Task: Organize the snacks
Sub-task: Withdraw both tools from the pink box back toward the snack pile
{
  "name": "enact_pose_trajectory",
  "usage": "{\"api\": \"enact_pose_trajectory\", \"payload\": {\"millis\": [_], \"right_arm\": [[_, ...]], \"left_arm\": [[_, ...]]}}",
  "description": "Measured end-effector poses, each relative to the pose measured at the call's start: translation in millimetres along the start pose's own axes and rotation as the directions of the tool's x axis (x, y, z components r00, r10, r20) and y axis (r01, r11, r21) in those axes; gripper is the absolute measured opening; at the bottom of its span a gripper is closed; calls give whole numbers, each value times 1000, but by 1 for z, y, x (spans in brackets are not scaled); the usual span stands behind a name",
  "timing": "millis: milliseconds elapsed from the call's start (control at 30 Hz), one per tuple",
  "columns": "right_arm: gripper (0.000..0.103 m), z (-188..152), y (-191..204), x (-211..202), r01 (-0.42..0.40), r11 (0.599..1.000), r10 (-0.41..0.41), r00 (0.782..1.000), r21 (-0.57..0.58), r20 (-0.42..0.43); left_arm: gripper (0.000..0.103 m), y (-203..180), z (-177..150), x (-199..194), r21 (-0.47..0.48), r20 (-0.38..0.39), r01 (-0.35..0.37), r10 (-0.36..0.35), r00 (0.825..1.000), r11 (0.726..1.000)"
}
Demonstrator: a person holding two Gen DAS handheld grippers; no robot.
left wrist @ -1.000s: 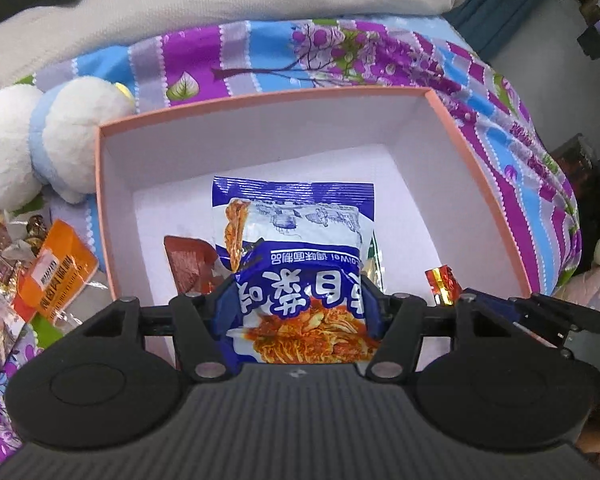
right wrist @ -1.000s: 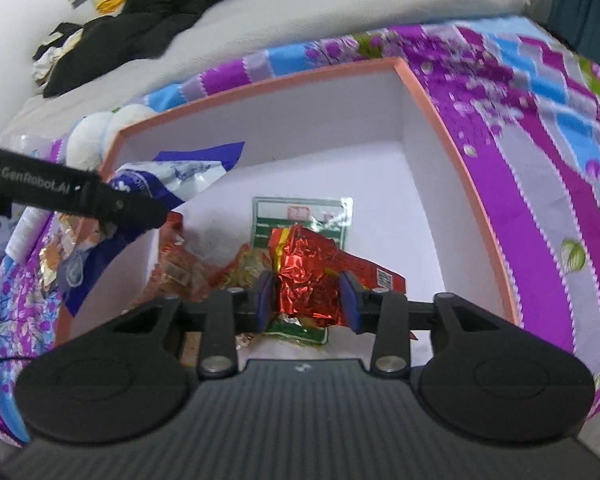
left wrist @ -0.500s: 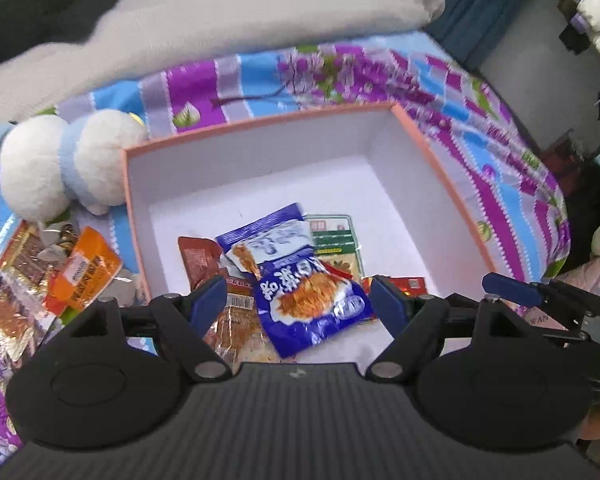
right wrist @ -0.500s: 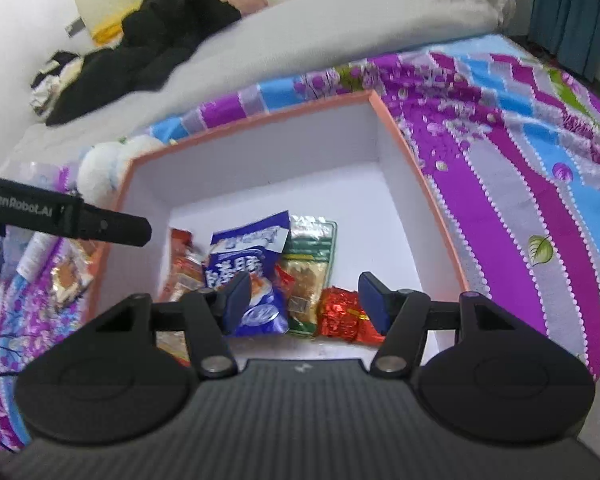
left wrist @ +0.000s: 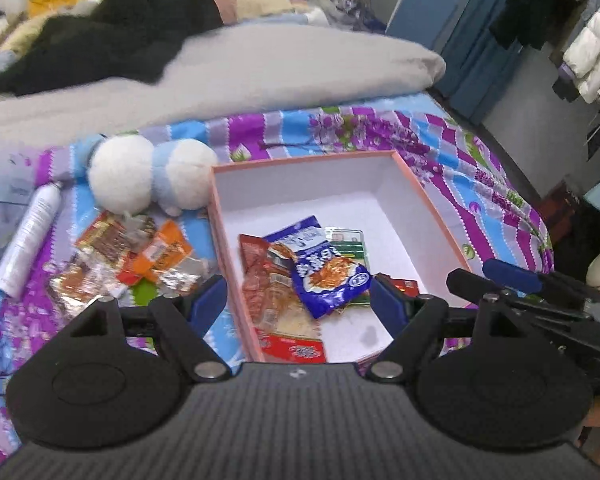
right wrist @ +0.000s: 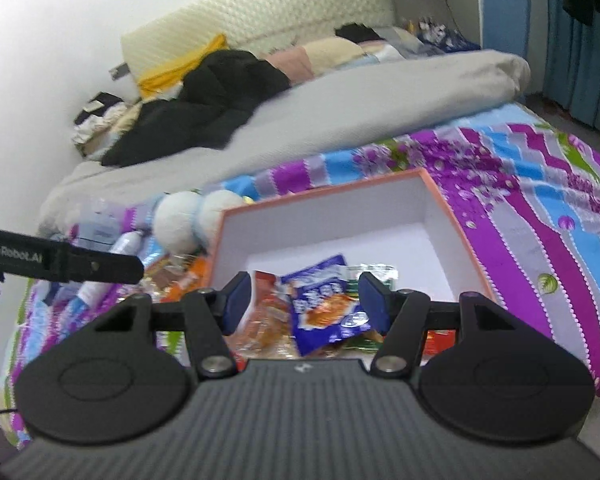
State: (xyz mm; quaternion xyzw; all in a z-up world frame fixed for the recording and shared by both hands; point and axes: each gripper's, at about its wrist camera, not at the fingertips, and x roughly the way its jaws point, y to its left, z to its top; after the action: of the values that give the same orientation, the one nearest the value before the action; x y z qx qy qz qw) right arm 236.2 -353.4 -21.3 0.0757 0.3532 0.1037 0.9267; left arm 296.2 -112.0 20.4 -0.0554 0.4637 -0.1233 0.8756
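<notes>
Both tools, left tool (left wrist: 298,300) and right tool (right wrist: 305,302), hung wide and empty above the box (left wrist: 432,200); loose snacks (left wrist: 132,256) waited on the bed, slippery wrappers likely to slide from a shallow pinch.

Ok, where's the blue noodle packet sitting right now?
The blue noodle packet lies inside the pink box, near its front, on top of the red snack packs and beside the green packet.

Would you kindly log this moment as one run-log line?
left gripper: open, empty | right gripper: open, empty | blue noodle packet: in pink box | loose snacks: on bedspread beside box
</notes>
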Motion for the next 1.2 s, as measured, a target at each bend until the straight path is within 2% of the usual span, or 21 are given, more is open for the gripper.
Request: {"api": "enact_pose_trajectory", "payload": {"millis": [100, 333, 533, 667, 867, 1067, 1200], "right_arm": [[62, -5, 17, -14, -24, 1000, 24, 999, -10, 29], [62, -28, 50, -35, -80, 996, 82, 994, -29, 72], [62, -51, 79, -37, -119, 991, 123, 990, -55, 65], [62, -62, 100, -31, -159, 986, 161, 986, -48, 44], [62, -84, 132, -20, -187, 977, 191, 981, -98, 32], [62, -116, 164, -14, -198, 964, 204, 979, -176, 17], [62, -136, 179, -13, -195, 961, 201, 980, -197, 10]], "left_arm": [[82, 8, -16, -22, 31, 52, -33, 31, 998, 999], [81, 41, -56, -54, 3, 109, -63, 63, 992, 998], [81, 76, -87, -68, -30, 157, -90, 94, 983, 995], [81, 105, -101, -75, -88, 191, -96, 112, 975, 991], [81, 142, -128, -84, -167, 244, -105, 144, 959, 980], [81, 158, -159, -83, -150, 286, -144, 183, 941, 978], [81, 162, -185, -74, -135, 279, -149, 182, 943, 980]]}}
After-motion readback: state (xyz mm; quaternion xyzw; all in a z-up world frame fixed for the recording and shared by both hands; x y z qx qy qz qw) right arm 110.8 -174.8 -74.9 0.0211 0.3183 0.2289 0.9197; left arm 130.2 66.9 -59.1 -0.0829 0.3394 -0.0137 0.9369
